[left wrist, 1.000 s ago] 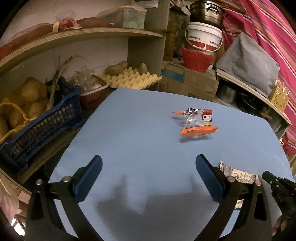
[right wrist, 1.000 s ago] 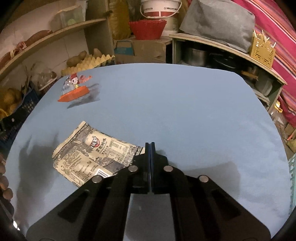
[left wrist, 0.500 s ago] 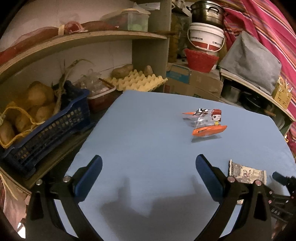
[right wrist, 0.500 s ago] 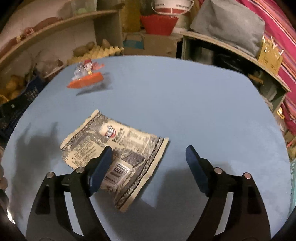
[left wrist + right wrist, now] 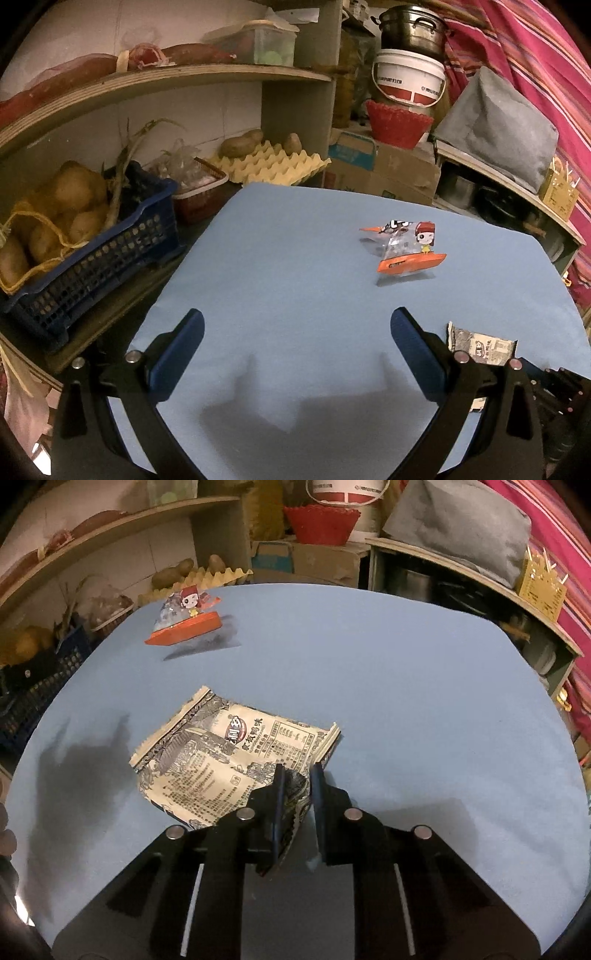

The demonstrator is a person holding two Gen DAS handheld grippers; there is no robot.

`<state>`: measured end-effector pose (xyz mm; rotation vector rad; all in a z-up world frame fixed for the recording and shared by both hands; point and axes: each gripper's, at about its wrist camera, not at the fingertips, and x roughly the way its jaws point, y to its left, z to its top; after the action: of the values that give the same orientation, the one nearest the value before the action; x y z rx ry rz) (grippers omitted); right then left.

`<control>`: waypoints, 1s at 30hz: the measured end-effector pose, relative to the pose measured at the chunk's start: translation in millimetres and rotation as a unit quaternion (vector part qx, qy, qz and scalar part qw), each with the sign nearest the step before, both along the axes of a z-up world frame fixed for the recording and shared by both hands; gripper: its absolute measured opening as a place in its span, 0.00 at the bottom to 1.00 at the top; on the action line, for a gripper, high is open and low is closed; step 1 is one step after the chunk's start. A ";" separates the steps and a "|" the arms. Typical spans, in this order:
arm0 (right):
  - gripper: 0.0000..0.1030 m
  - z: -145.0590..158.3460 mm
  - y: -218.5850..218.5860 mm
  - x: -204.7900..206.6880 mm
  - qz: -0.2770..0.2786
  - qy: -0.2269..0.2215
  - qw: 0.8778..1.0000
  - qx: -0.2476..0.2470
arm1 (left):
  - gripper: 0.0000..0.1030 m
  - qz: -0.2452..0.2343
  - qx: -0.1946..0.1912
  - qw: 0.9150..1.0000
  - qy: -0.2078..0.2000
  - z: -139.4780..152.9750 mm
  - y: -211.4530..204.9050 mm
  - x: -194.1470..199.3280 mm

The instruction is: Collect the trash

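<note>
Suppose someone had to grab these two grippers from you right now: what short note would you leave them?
Right gripper: its jaws have just been closing on the near corner of the crumpled beige printed snack wrapper; that corner sits between them, with a narrow gap showing, so the grip is not firm yet.
Left gripper: open, empty, hovering over the blue table cover.
The clear wrapper with an orange strip and a cartoon figure lies untouched farther back on the cover.
Done: nothing collected yet.
Left: finish the pinch and lift the beige wrapper, then pick up the orange one. No bin is in view.
</note>
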<state>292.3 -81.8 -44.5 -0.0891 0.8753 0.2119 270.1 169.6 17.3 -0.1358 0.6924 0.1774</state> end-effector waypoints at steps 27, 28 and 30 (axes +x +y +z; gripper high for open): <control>0.02 45.6 -135.1 5.5 -0.092 -0.054 0.993 0.045 | 0.96 -0.048 -0.012 0.999 0.010 1.7 -64.2 64.6; 0.02 45.2 -141.5 4.7 -0.096 -0.054 0.993 0.045 | 0.96 -0.046 -0.007 0.999 0.012 2.2 -68.3 74.2; 0.02 45.7 -148.8 1.9 -0.097 -0.054 0.993 0.041 | 0.96 -0.049 0.002 0.999 0.015 1.9 -75.2 91.3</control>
<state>294.3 -230.6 1.2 0.0613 0.7609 0.0600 361.4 94.4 19.2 -0.0952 0.7278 0.0876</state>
